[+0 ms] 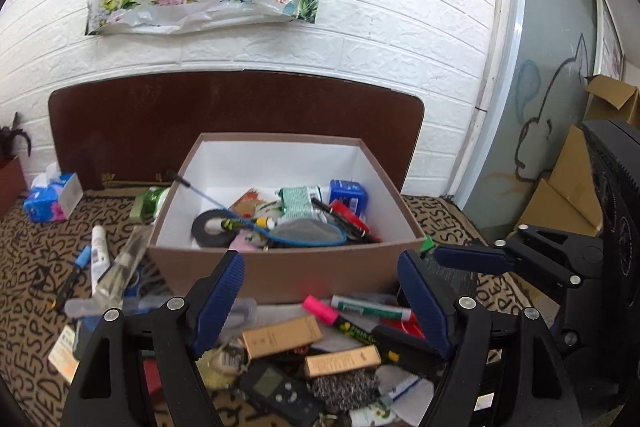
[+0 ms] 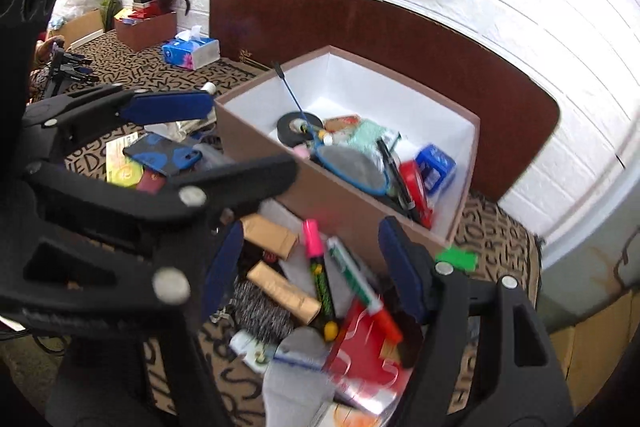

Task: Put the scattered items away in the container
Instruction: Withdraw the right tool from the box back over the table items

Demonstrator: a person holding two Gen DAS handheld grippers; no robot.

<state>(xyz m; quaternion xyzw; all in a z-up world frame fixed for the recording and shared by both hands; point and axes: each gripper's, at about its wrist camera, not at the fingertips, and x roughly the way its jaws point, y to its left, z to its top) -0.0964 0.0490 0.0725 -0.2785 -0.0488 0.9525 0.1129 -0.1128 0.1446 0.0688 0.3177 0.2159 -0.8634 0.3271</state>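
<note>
Two gold boxes (image 1: 282,335), one pink highlighter (image 1: 320,309) before the box (image 1: 280,269)

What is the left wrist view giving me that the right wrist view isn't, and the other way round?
Left wrist only: the black handheld device near the bottom edge, and cardboard boxes at the far right.

Right wrist only: a second brown box at the far end of the table, and a dark phone case with blue shapes left of the container.

Both: the brown container already holding items, the pink highlighter, the green-and-white marker, and the blue tissue pack.
</note>
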